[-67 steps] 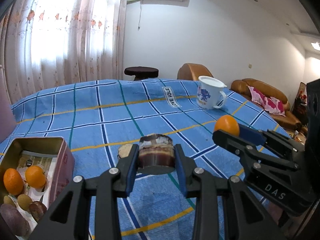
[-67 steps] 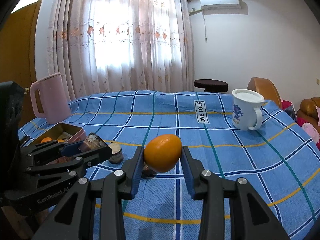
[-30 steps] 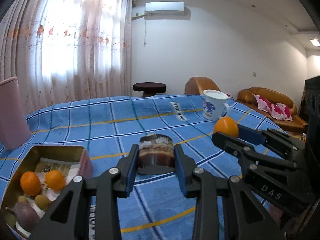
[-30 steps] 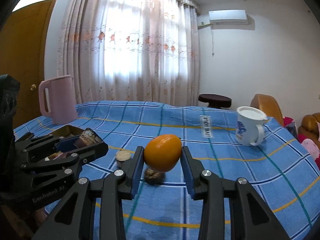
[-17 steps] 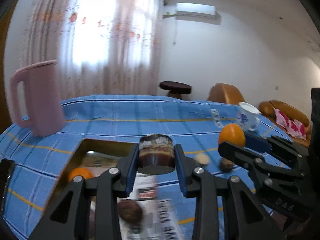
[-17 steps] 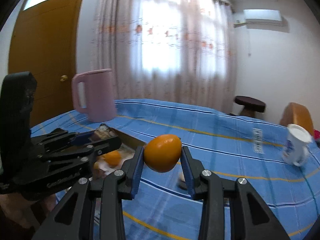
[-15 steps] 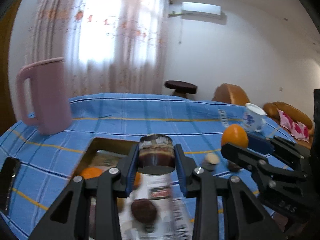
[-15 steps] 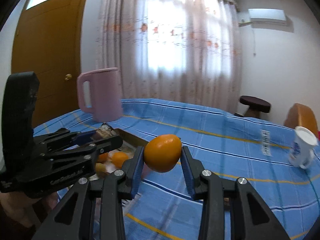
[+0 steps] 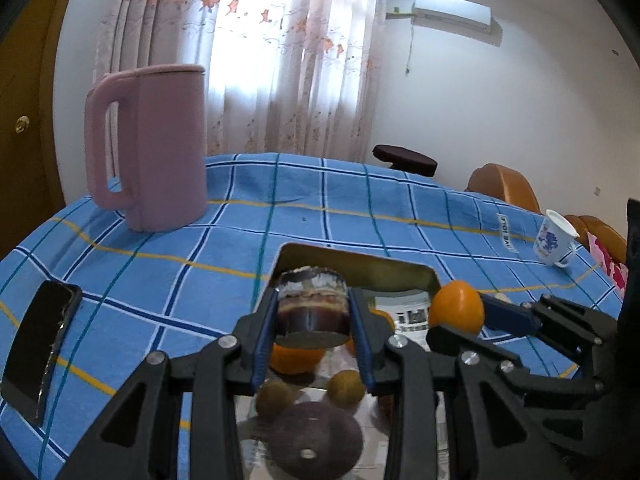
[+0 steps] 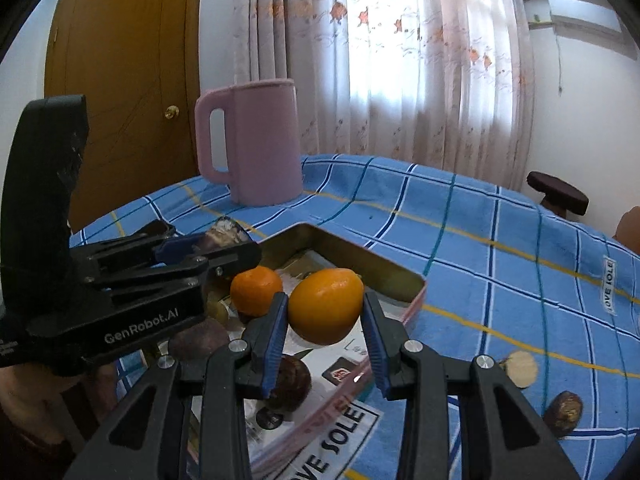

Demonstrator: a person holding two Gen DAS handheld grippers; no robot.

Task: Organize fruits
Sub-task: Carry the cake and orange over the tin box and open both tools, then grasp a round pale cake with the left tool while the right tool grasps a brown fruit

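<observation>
My left gripper [image 9: 313,312] is shut on a dark brown fruit with a whitish cut top [image 9: 311,304] and holds it above the open metal tin [image 9: 356,261]. My right gripper [image 10: 325,312] is shut on an orange fruit [image 10: 325,309], also above the tin [image 10: 360,255]. The tin holds an orange [image 10: 256,290], two small tan fruits [image 9: 345,385] and dark purple fruits [image 9: 316,438]. The right gripper and its orange fruit [image 9: 456,307] show in the left wrist view; the left gripper [image 10: 216,245] shows in the right wrist view.
A pink jug [image 9: 148,146] stands behind the tin on the blue checked cloth [image 9: 248,216]. A black phone [image 9: 38,350] lies at the left. A white mug [image 9: 554,238] stands far right. A pale round piece [image 10: 520,368] and a brown fruit [image 10: 565,408] lie on the cloth.
Both grippers have swung left from over the open cloth to above the tin, each still holding its fruit. The jug and phone have come into view.
</observation>
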